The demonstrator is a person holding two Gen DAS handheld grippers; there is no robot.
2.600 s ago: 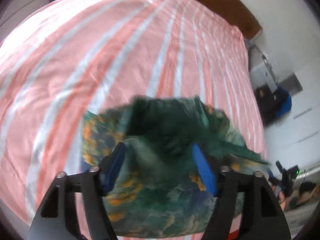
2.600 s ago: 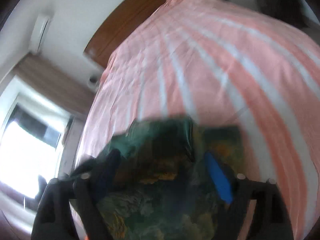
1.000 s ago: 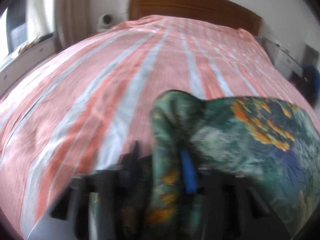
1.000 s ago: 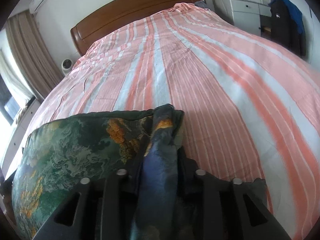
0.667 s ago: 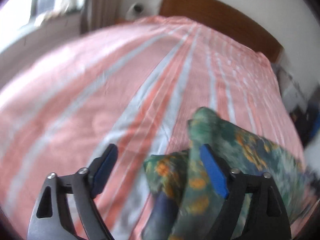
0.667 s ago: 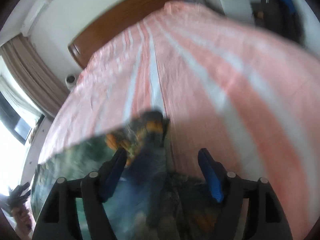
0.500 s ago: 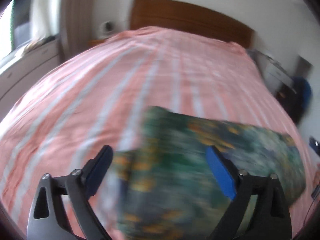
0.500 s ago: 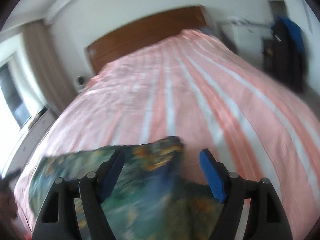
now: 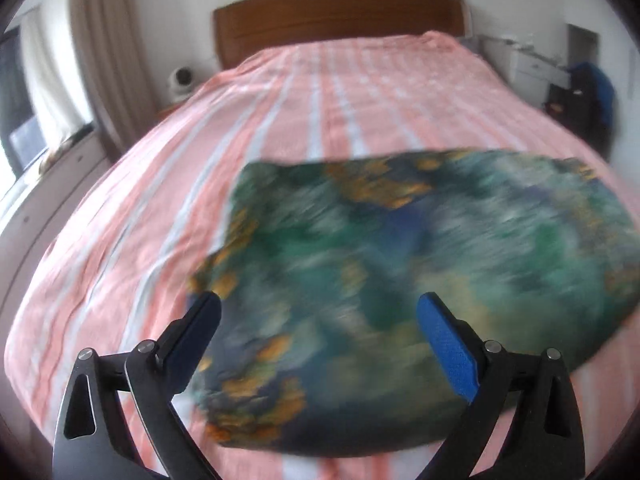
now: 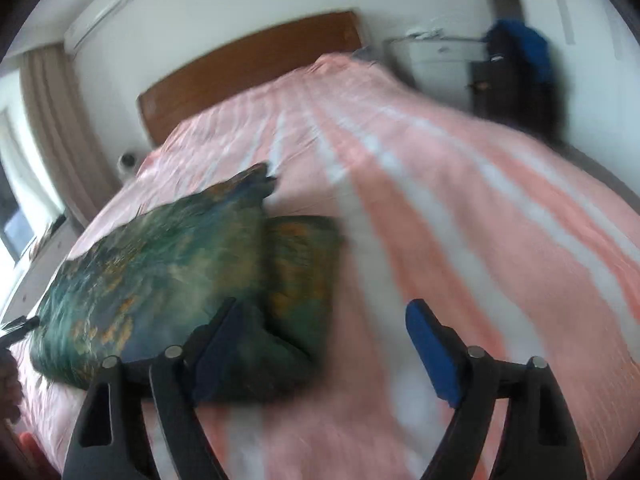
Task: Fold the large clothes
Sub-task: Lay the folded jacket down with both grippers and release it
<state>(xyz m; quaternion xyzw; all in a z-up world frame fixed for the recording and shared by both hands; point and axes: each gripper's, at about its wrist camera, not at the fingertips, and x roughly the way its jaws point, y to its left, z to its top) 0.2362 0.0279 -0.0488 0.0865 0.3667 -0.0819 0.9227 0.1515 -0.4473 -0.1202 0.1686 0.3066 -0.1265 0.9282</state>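
Note:
A green, blue and orange patterned garment (image 9: 420,276) lies folded flat on the pink striped bed (image 9: 340,92). My left gripper (image 9: 320,322) hovers above its near edge, fingers wide apart and touching no cloth. In the right wrist view the same garment (image 10: 168,276) lies to the left, with a narrower folded layer sticking out on its right side. My right gripper (image 10: 320,324) hangs over the garment's right end and the bare sheet; its jaws are still opening and nothing is between them. Both views are blurred by motion.
A wooden headboard (image 9: 340,16) stands at the far end of the bed. Curtains and a window (image 9: 48,92) are on the left. A white dresser (image 10: 436,60) and dark and blue clothing (image 10: 516,68) stand at the right wall.
Both grippers, which held bunched cloth a second ago, have opened and let go. The garment has dropped flat onto the bed, and both grippers have drawn back and up from it.

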